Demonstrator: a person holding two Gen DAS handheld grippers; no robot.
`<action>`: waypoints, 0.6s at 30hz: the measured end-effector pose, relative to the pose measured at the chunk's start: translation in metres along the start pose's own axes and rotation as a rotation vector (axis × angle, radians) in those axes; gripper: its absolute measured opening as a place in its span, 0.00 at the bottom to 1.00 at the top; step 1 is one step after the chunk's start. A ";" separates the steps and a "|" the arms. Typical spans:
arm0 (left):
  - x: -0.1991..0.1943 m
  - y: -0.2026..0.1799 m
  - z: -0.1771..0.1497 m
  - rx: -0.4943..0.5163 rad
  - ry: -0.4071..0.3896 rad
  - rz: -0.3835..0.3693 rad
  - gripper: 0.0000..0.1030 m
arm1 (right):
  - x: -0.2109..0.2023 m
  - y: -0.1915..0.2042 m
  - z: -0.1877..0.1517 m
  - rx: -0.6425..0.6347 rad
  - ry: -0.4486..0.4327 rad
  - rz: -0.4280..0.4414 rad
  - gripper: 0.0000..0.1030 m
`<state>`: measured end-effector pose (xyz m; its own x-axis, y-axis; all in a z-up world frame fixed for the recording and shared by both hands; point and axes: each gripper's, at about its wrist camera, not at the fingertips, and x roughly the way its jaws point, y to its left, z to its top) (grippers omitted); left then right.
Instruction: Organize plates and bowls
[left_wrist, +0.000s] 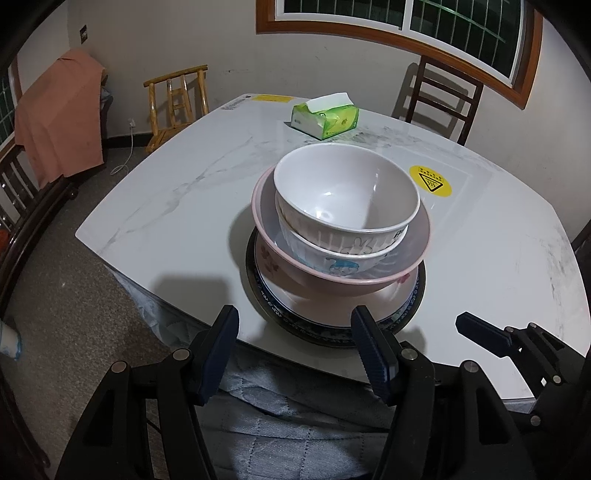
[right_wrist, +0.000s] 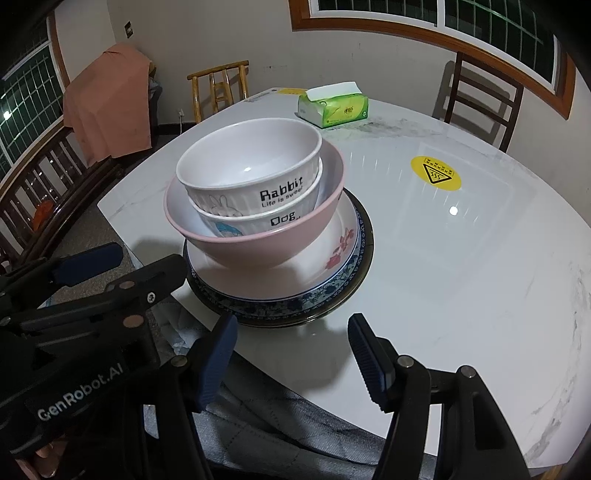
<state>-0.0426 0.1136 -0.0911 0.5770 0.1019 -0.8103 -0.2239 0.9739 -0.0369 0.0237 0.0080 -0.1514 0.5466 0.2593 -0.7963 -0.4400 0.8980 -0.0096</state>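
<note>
White rabbit bowl sits nested in a second bowl, inside a pink bowl, on stacked plates near the marble counter edge. Left tongs and right tongs hover apart, empty, just before the stack. Tissue pack lies beyond.

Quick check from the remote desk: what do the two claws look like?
Both match: the left claw and right claw have black angular plastic linkages with round silver pivot pins and dark blue ribbed finger pads. White "GenRobot.AI" lettering marks the left body. No cables or sleeves show.
</note>
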 end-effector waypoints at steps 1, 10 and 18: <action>0.000 0.000 0.000 -0.001 0.000 -0.002 0.58 | 0.001 0.000 0.000 -0.002 0.002 0.002 0.62; 0.001 -0.001 0.000 -0.003 0.002 -0.002 0.58 | 0.002 0.000 0.003 0.002 0.007 -0.002 0.62; 0.005 0.001 0.001 -0.002 0.009 -0.003 0.58 | 0.005 0.000 0.002 0.002 0.020 0.005 0.62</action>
<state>-0.0391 0.1149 -0.0948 0.5704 0.0973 -0.8156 -0.2241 0.9737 -0.0406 0.0277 0.0099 -0.1542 0.5302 0.2572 -0.8079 -0.4415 0.8973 -0.0041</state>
